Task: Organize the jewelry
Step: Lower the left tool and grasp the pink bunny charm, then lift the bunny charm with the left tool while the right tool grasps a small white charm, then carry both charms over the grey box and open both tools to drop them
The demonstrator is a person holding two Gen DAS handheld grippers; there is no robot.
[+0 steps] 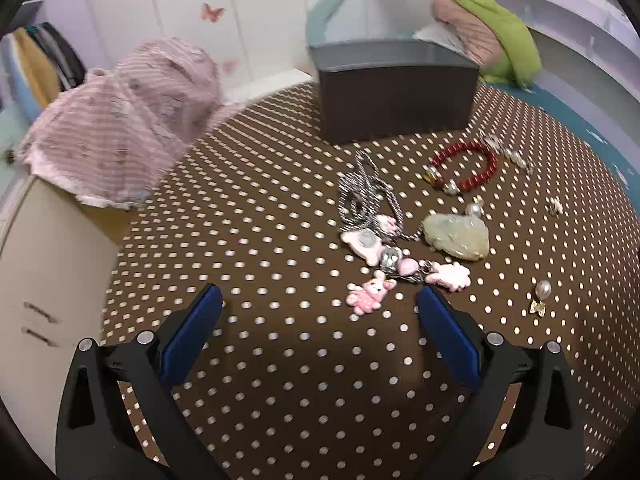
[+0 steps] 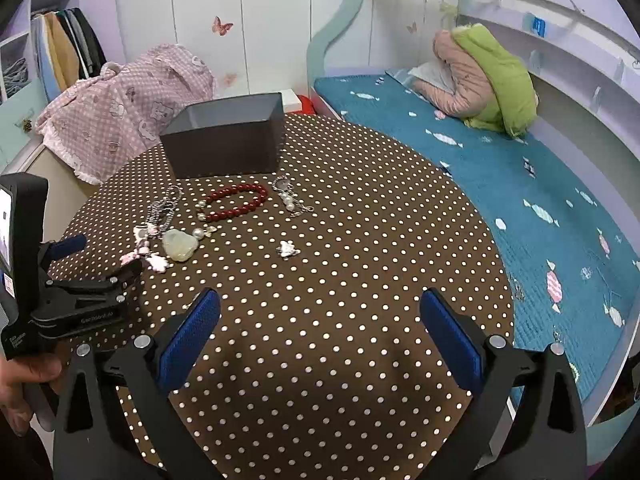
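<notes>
Both grippers, left (image 1: pixel 318 304) and right (image 2: pixel 320 308), spread wide, empty, above dotted cloth (image 1: pixel 280 360). Jewelry cluster: pink charm chain (image 1: pixel 376 248), jade pendant (image 1: pixel 458 236), red bracelet (image 1: pixel 468 168) at 1 o'clock of left gripper; dark box (image 1: pixel 396 88) beyond at 12.

Box interior (image 1: pixel 380 53) hidden; pink cloth (image 1: pixel 120 120) blurred; tiny charm (image 1: pixel 555 206) unclear.

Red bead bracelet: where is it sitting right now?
The red bead bracelet lies flat on the polka-dot tablecloth just in front of the dark box, between the chain with pink charms and a pearl piece.
</notes>
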